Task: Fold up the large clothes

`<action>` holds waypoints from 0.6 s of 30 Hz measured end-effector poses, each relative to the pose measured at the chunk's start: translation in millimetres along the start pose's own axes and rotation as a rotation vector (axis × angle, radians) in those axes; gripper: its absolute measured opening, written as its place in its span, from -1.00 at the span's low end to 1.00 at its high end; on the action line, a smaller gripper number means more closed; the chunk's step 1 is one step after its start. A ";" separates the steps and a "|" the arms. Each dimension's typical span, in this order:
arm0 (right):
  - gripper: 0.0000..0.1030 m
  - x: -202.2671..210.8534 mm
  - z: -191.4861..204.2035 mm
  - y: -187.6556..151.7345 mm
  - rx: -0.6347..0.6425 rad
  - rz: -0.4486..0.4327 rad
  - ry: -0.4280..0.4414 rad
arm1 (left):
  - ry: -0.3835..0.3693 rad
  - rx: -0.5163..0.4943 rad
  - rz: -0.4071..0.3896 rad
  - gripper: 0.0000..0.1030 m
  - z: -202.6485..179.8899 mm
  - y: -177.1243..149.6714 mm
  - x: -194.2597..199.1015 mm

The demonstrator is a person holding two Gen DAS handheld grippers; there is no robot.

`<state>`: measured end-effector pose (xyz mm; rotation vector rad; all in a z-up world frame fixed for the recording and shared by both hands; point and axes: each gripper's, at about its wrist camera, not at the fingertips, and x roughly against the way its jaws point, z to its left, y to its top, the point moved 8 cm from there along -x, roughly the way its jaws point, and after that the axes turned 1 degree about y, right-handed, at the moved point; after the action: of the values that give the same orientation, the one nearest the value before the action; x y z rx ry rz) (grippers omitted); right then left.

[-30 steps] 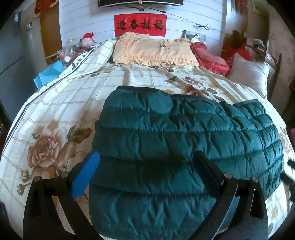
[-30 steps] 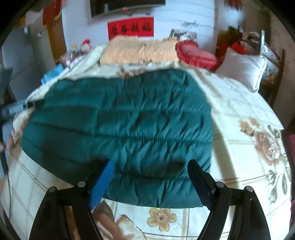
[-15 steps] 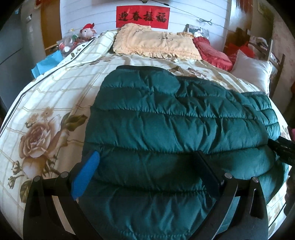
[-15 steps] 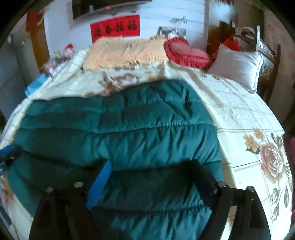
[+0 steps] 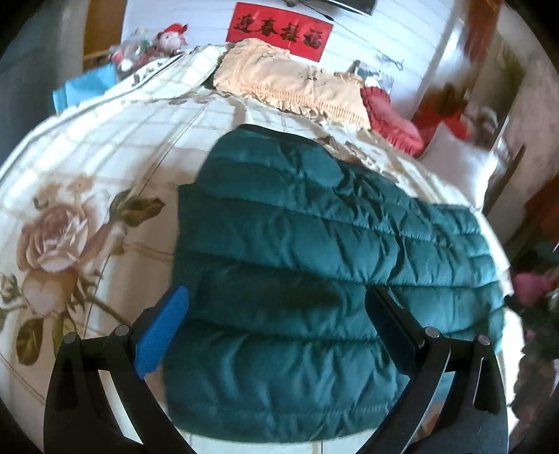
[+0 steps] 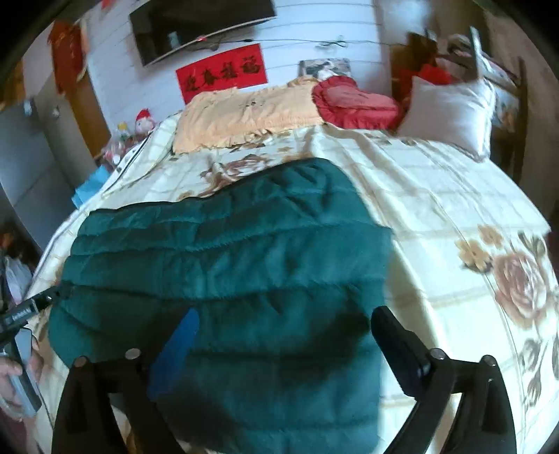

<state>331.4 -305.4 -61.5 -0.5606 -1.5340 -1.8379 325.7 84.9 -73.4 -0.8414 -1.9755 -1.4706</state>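
Observation:
A dark green quilted puffer jacket (image 5: 314,251) lies spread flat on the bed; it also shows in the right wrist view (image 6: 244,272). My left gripper (image 5: 276,314) is open over the jacket's near left part, with nothing between its fingers but the fabric below. My right gripper (image 6: 283,335) is open over the jacket's near right part. The left gripper's tip (image 6: 38,304) shows at the jacket's left edge in the right wrist view.
The bed has a cream floral quilt (image 5: 87,195). A peach pillow (image 5: 290,87), a red heart cushion (image 6: 353,101) and a white pillow (image 6: 450,111) lie at the head. Toys (image 5: 153,45) and a blue bag (image 5: 87,87) sit at the far left. A dark TV (image 6: 199,31) hangs on the wall.
Both grippers have moved in over the jacket's near edge and tilted, the left view rolling one way and the right the other. The jacket has not visibly moved.

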 end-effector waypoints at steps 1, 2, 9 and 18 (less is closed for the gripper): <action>0.94 -0.2 -8.1 -1.8 -0.014 0.008 -0.004 | -0.029 0.026 0.009 0.97 7.8 0.0 1.9; 0.94 -1.3 -19.2 -4.5 -0.034 0.019 -0.008 | -0.051 0.045 0.019 0.97 12.9 -0.6 1.9; 0.99 -25.9 -43.8 -18.7 -0.182 0.090 0.143 | -0.168 0.195 0.107 0.97 39.3 -12.2 -13.4; 0.99 -55.6 -26.3 -16.7 -0.216 0.134 0.311 | -0.260 0.273 0.167 0.99 39.6 -20.2 -37.5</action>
<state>359.7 -317.4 -117.3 -0.4390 -1.0779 -1.8960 333.6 112.4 -124.0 -1.0871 -2.1705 -1.0105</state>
